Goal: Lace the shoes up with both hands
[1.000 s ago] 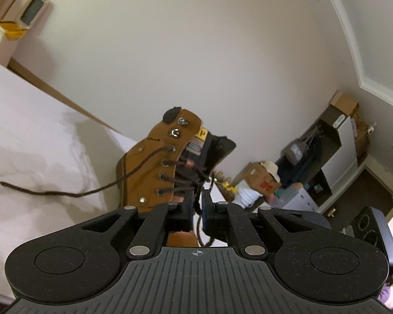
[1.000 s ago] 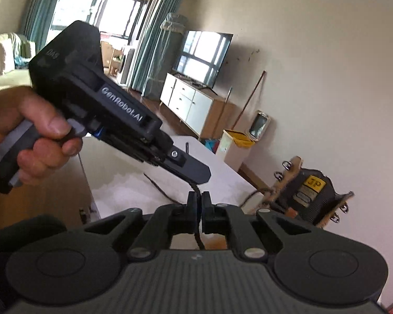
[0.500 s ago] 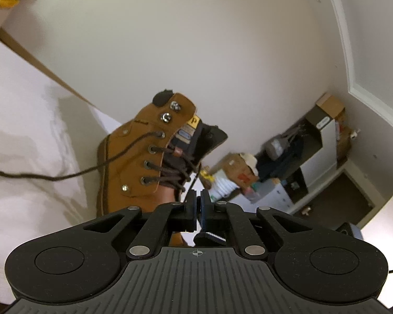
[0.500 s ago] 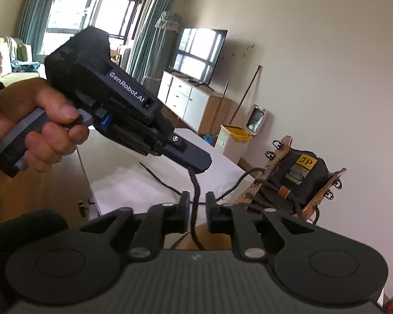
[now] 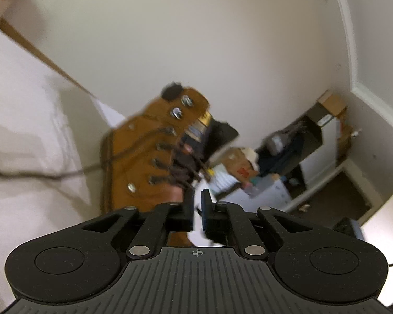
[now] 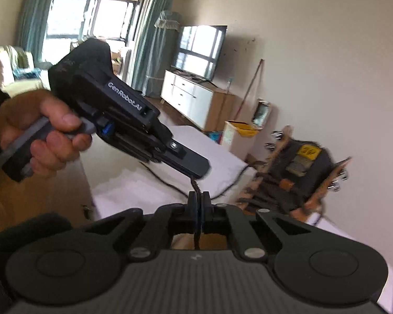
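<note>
A pale wall [image 5: 196,52] fills most of both views, and a window [image 6: 73,18] with teal curtains [image 6: 146,41] lights the far end of the room. Below it stand a cream sofa [image 6: 7,70], a television [image 6: 201,49] on a white cabinet [image 6: 191,96], and a white bin [image 6: 238,136] with a yellow lining; what lies in it cannot be made out. In the left wrist view an open shelf unit [image 5: 314,141] in the corner holds dark clothes or bags, blurred, with a cardboard box [image 5: 330,102] on top. The desk [image 5: 26,130] is covered in white cloth, and the tan boot [image 5: 144,162] stands on it close to the wall, tongue open, its brown lace [image 6: 196,188] threaded through the lower eyelets while one loose end trails across the cloth. A hand [image 6: 39,136] grips the left tool [image 6: 199,172], whose fingers are pressed together on the lace end just above the right tool [image 6: 199,201]. The right tool is also closed, pinching the same lace directly beneath the other's tip, so the two tools crowd each other in front of the boot. In the left wrist view the left tool's fingertips [image 5: 188,204] sit close together before the boot's toe.
</note>
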`<state>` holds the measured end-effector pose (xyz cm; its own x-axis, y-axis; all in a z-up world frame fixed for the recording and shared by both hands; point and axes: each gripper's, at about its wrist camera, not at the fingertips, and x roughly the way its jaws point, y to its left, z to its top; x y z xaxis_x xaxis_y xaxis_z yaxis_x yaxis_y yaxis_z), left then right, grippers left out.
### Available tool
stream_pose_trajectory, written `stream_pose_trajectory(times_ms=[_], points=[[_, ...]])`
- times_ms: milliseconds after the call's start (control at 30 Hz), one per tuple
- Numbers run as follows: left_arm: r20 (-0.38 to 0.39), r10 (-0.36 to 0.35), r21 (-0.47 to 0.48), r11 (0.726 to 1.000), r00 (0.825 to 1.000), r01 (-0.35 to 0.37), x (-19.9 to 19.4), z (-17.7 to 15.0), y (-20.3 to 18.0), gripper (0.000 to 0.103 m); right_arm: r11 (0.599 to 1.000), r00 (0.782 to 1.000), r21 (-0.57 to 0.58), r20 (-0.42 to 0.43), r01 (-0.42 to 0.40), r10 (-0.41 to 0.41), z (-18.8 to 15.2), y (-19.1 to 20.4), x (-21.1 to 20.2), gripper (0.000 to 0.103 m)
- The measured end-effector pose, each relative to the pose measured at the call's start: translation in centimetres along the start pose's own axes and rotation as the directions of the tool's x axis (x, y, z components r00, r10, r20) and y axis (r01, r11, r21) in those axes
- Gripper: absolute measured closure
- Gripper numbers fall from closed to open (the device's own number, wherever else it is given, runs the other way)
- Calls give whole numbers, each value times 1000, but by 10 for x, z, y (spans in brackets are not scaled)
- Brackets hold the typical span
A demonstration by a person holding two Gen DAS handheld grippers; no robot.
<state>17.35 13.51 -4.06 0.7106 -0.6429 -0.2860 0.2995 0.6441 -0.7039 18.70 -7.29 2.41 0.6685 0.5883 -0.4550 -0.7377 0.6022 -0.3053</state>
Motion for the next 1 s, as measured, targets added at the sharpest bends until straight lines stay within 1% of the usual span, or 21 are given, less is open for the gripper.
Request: stream_pose_trajectory(times_ms=[33,67,100,133,200,233,267,333,367,400,433,467,500,567,633,733,767,900,1000], points=[[11,48,66,997,999,-49,3,6,-4,98,1000,1000,-4,-4,22,-22,2,-3,0,100],[24,92,130,987,995,-95,6,12,-8,98,999,999,-4,-9,45,-45,7,-6,1,100],[33,117,186,975,993,-121,10,17,-11,94,997,997,-4,-17,72,-72,13,-10,2,100],[39,133,229,964,990,-138,14,22,-14,91,995,995,-4,-24,99,-99,20,-14,4,100],[42,145,295,944,989,-151,20,29,-17,82,992,991,-4,-40,128,-128,31,-16,8,100],[56,162,367,914,985,-172,25,36,-21,82,991,990,-6,-49,135,-135,35,-16,11,100],[61,171,404,896,983,-182,28,38,-22,81,987,985,-36,-66,157,-159,40,-13,15,100],[70,204,540,815,976,-209,40,49,-25,81,973,971,-107,-102,205,-216,49,-5,24,100],[68,202,561,802,977,-205,42,51,-24,81,962,961,-146,-120,232,-250,53,-1,29,100],[65,201,612,765,977,-199,47,54,-22,79,946,948,-195,-136,260,-289,57,5,34,100],[75,212,642,738,974,-210,50,56,-21,79,933,938,-229,-145,277,-315,59,9,38,100],[84,221,672,708,972,-219,53,57,-20,79,913,923,-278,-159,299,-350,61,16,44,100],[85,222,709,671,971,-215,57,58,-19,79,894,909,-319,-171,314,-380,63,22,49,100],[80,189,756,629,979,-183,63,61,-13,79,871,890,-368,-190,326,-414,65,31,58,100],[61,148,765,628,987,-142,66,61,-8,79,852,873,-403,-207,334,-441,66,38,65,100],[41,84,763,641,996,-85,67,60,0,78,840,855,-417,-228,346,-466,67,41,73,100],[40,79,761,644,996,-81,67,60,1,77,835,849,-419,-229,356,-477,67,40,74,100],[35,13,736,676,999,-34,63,58,8,76,818,829,-435,-238,375,-506,68,40,82,100],[34,-18,718,696,999,-12,60,57,10,76,810,822,-453,-243,373,-514,67,43,86,100]])
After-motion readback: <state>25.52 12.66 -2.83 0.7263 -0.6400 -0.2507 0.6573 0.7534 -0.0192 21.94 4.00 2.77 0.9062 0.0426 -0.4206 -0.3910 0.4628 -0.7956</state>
